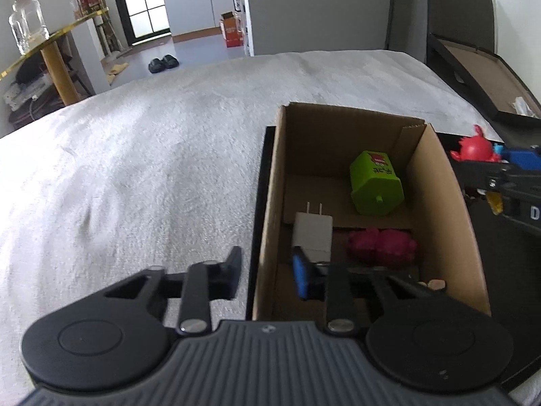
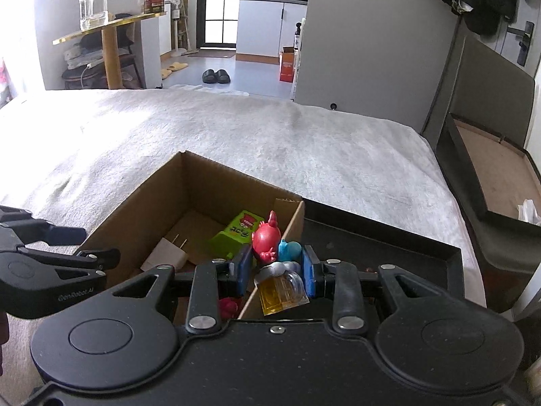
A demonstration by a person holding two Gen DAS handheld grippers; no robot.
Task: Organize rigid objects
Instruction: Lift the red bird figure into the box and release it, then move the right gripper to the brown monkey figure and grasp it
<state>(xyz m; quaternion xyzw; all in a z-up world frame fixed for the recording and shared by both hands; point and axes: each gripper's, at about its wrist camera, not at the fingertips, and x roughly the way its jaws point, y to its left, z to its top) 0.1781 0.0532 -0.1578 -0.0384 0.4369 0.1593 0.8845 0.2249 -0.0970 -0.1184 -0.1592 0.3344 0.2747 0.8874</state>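
A brown cardboard box (image 1: pixel 436 203) stands on a black tray (image 2: pixel 389 247) on the bed. In the box lie a green carton toy (image 1: pixel 375 182), a white charger plug (image 1: pixel 312 233) and a magenta toy (image 1: pixel 382 247). My left gripper (image 1: pixel 267 258) straddles the box's left wall, one finger outside and the blue-padded one inside, with gaps showing on both sides. My right gripper (image 2: pixel 277 267) hangs over the box's right wall, shut on a small clear yellow beer-mug toy (image 2: pixel 282 292). A red figure (image 2: pixel 267 237) with a blue piece sits just past its fingertips.
A white fuzzy blanket (image 2: pixel 270 135) covers the bed around the tray. An open black-framed case (image 2: pixel 490 176) with a brown bottom stands at the right by the headboard. Beyond the bed's far left edge is a gold-edged side table (image 2: pixel 108 27) holding a glass jar.
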